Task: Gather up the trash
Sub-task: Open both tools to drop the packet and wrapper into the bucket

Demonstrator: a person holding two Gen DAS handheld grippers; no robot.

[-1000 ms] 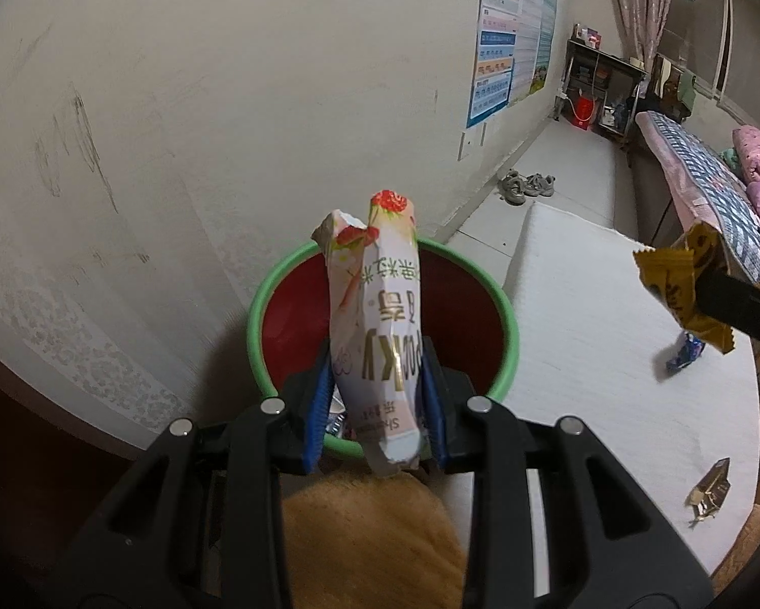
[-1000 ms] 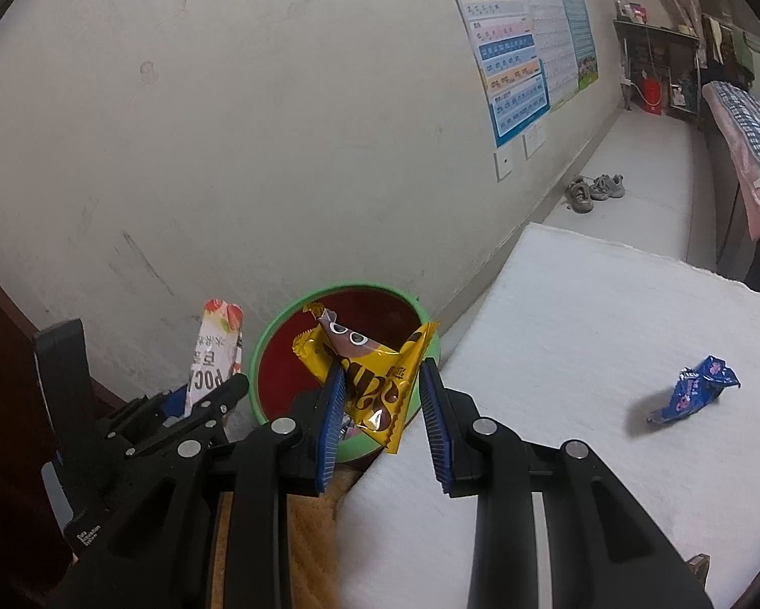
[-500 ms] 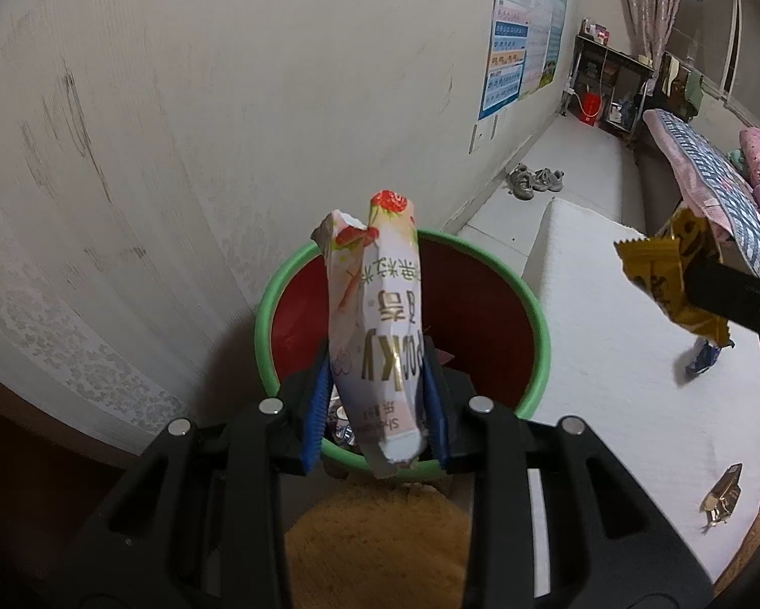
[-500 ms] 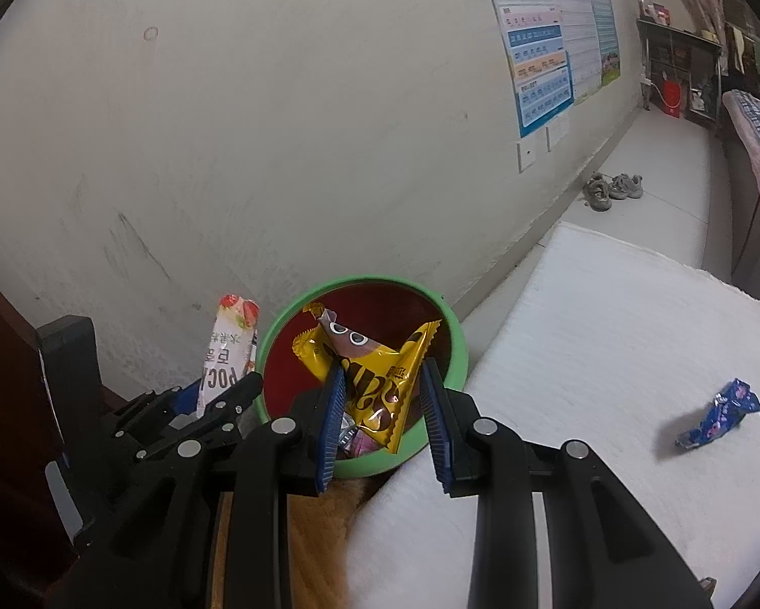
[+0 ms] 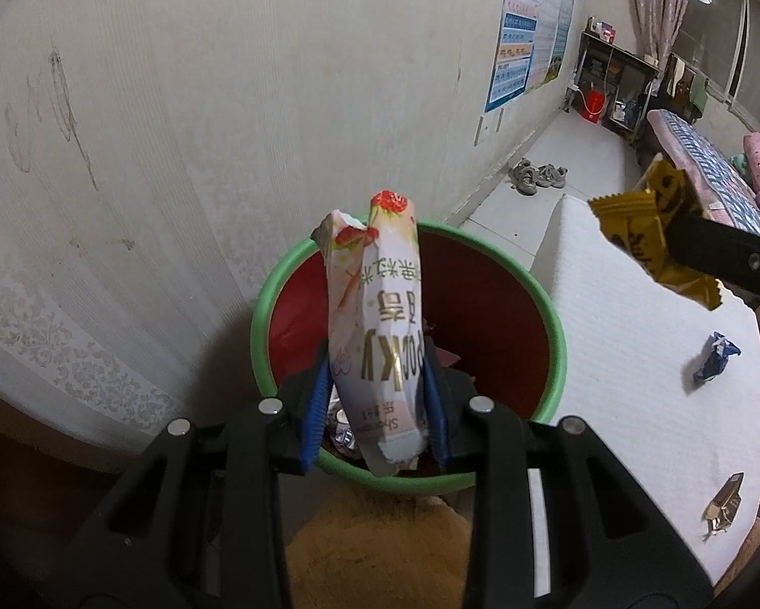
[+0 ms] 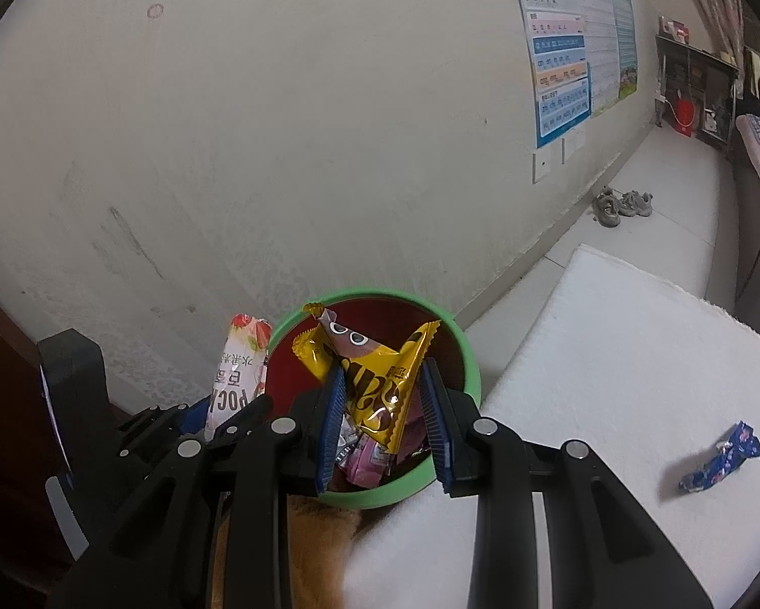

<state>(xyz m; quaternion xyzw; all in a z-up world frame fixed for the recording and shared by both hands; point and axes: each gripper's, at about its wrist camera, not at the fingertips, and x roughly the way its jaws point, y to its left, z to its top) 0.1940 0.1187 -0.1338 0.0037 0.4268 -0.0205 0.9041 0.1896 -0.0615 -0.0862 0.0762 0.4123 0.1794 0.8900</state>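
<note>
My left gripper (image 5: pixel 375 396) is shut on a pink and white Pocky wrapper (image 5: pixel 380 325) that stands upright over the red bin with the green rim (image 5: pixel 557 335). My right gripper (image 6: pixel 385 406) is shut on a yellow snack wrapper (image 6: pixel 375 380), held above the same bin (image 6: pixel 474 370), where several wrappers lie at the bottom. The Pocky wrapper (image 6: pixel 235 380) shows at the left of the right wrist view. The yellow wrapper (image 5: pixel 644 233) hangs at the right of the left wrist view. A crumpled blue wrapper (image 5: pixel 712 360) (image 6: pixel 720 457) lies on the white mat.
The bin stands against a pale wall (image 5: pixel 228 101). A white mat (image 6: pixel 608 355) stretches to the right, with a gold wrapper (image 5: pixel 722 505) near its edge. An orange furry thing (image 5: pixel 380 553) lies just in front of the bin. Shoes (image 6: pixel 623 203) sit further along the wall.
Both grippers have moved closer to the bin, which now looks larger. The Pocky wrapper and the yellow wrapper stay gripped.
</note>
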